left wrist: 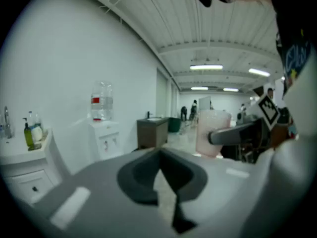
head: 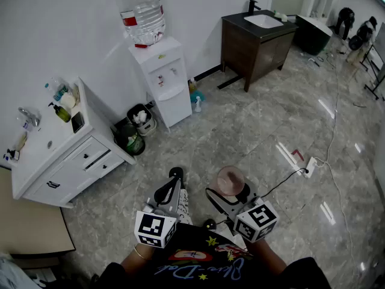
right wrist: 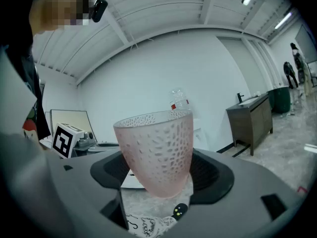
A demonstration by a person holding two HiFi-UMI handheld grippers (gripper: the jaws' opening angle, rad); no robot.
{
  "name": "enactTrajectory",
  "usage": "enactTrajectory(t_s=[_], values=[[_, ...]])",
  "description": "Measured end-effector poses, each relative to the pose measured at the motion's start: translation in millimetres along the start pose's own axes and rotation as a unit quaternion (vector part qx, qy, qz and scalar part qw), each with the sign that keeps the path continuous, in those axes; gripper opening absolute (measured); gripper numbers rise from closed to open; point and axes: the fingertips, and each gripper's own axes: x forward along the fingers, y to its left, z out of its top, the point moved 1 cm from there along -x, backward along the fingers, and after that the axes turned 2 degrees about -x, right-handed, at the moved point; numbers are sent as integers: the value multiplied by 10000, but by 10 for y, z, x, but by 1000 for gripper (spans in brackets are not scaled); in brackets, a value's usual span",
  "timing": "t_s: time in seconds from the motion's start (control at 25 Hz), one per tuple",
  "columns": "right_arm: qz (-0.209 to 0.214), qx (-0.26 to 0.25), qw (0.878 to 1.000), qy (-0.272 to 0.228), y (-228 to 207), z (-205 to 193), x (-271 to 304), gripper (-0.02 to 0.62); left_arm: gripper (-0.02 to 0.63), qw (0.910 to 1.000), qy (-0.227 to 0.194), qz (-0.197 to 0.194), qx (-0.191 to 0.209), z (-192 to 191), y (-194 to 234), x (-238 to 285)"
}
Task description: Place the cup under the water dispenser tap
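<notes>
The white water dispenser [head: 163, 80] with a bottle [head: 142, 14] on top stands against the far wall, well ahead of me. A pink dimpled cup [head: 230, 180] is held upright in the air by my right gripper [head: 231, 190], whose jaws are shut on its sides. In the right gripper view the cup [right wrist: 156, 152] fills the space between the jaws, and the dispenser's bottle [right wrist: 179, 101] shows behind it. My left gripper [head: 174, 177] is beside it on the left, shut and empty. The left gripper view shows the cup [left wrist: 212, 133] to the right and the dispenser [left wrist: 105, 139] far off.
A white sink cabinet [head: 57, 155] stands at the left, with two bins [head: 139, 122] between it and the dispenser. A spray bottle [head: 197, 104] sits by the dispenser's foot. A dark vanity [head: 258, 41] is at the back right. A cable and power strip [head: 310, 166] lie on the marble floor.
</notes>
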Motion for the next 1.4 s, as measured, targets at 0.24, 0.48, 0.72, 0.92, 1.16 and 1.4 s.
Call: enactTrajectory(t_s=[0.24,0.48,0.72,0.92,1.16,1.4], values=[[55,-233,9997,101,-257,158,804,357,-3,9991,-106,68,-408,79,720,443],[121,-374,9989,252,-742,402,2064,357,-3,9979,-293,160,-556,216,1757,1272],[-53,-180,9988,452,-1391,482,3783,357,-3,9968,-103,161,-774,269,3091,2325],[-21,-364,9970,687,-1915,276,5091,357,-3,9957,-20,310,-870,102,4072,3054],[-155,-332,9939,1040,-2779,-775,6426,357,-3,9874,443,833,-1268,-994,4728,3673],[-587,-503,9935,836,-3583,-1571,7485,357,-3,9703,433,1232,-2036,-1835,4998,4073]])
